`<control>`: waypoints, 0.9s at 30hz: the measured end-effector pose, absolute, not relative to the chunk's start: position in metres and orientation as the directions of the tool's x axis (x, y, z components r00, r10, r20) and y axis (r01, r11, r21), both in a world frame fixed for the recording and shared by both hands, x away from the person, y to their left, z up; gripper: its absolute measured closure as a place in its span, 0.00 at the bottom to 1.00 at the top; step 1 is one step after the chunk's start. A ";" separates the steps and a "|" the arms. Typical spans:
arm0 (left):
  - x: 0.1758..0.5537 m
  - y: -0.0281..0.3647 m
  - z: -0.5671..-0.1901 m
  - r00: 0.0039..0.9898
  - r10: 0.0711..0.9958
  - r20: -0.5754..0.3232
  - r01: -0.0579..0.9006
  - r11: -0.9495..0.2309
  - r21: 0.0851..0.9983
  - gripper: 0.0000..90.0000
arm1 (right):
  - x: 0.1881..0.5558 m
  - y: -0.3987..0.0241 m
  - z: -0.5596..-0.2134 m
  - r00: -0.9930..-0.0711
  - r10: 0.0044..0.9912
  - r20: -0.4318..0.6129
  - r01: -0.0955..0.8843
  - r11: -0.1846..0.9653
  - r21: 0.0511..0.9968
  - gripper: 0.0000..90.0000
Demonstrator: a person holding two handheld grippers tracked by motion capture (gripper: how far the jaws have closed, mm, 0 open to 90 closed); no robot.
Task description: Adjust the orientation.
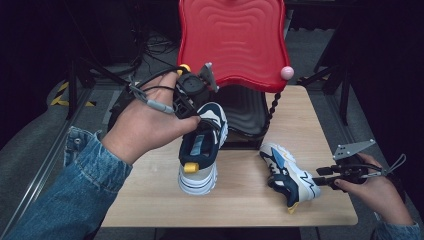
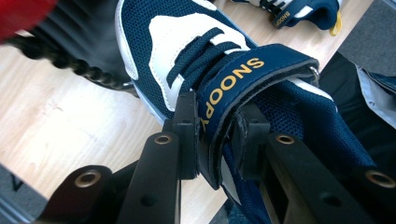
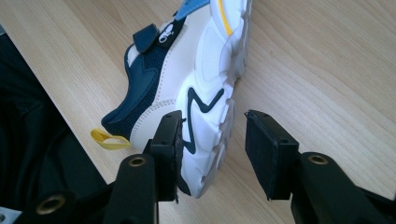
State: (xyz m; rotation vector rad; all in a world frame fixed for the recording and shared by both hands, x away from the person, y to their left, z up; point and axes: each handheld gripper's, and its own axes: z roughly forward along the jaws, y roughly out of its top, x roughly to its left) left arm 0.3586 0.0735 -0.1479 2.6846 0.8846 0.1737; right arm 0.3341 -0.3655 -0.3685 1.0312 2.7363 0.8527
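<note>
On the worktop [image 1: 240,200], the right tool [image 3: 212,140] gapes around the tipped shoe's [image 3: 196,93] heel, lengthwise ahead; the left tool [image 2: 215,135] pinches the other shoe's strap [image 2: 233,79].

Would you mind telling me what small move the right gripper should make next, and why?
Probably close on the heel: the right gripper is open, its jaws straddling the sole of the shoe lying on its side, while the left gripper already grips the other shoe's strap.
</note>
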 end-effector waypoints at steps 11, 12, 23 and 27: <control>0.361 0.064 -0.109 0.799 0.601 0.025 0.559 -0.758 0.337 0.83 | 0.338 -0.373 -0.377 -0.752 0.645 0.135 0.607 0.599 0.522 0.64; 0.361 0.064 -0.105 0.796 0.605 0.027 0.563 -0.756 0.333 0.83 | 0.338 -0.374 -0.377 -0.752 0.645 0.136 0.607 0.598 0.522 0.64; 0.359 0.058 -0.072 0.779 0.626 0.047 0.576 -0.743 0.342 0.83 | 0.337 -0.379 -0.376 -0.749 0.647 0.145 0.607 0.582 0.541 0.64; 0.363 0.057 -0.061 0.774 0.632 0.046 0.577 -0.733 0.359 0.83 | 0.336 -0.381 -0.376 -0.748 0.647 0.147 0.607 0.579 0.544 0.64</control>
